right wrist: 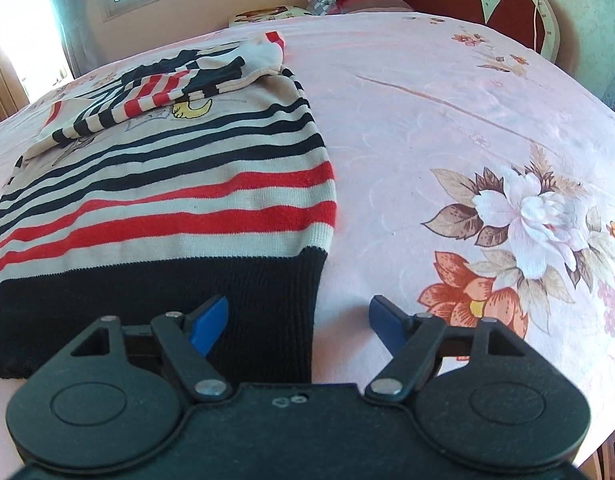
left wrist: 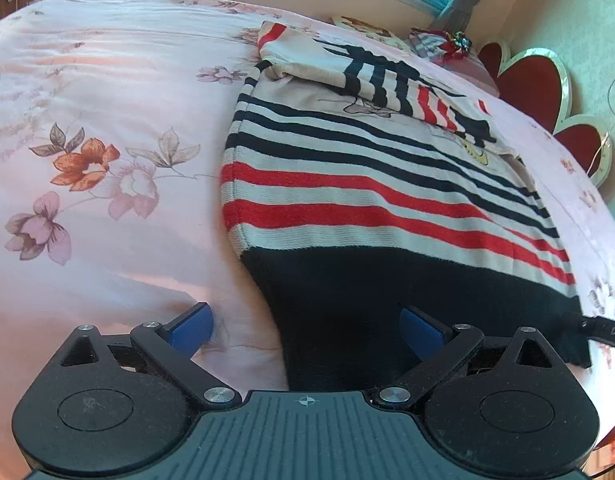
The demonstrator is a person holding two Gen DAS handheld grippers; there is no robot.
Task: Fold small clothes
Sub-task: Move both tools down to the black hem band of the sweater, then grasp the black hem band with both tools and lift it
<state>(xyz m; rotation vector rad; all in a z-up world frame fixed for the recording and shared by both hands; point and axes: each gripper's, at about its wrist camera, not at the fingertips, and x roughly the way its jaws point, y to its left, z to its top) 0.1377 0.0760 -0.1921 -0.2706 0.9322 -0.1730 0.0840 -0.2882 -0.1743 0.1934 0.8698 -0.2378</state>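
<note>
now the small striped sweater (left wrist: 367,184) lies flat on the pink floral bedsheet (left wrist: 107,100), sleeves folded in across its chest. both tongs stand wide and empty at the black hem band: the left tongs (left wrist: 305,328) straddle its left corner, the right tongs (right wrist: 299,322) its right corner. probably the bottom-up fold comes next, needing each corner pinched, though contact with the cloth is hard to judge.
</note>
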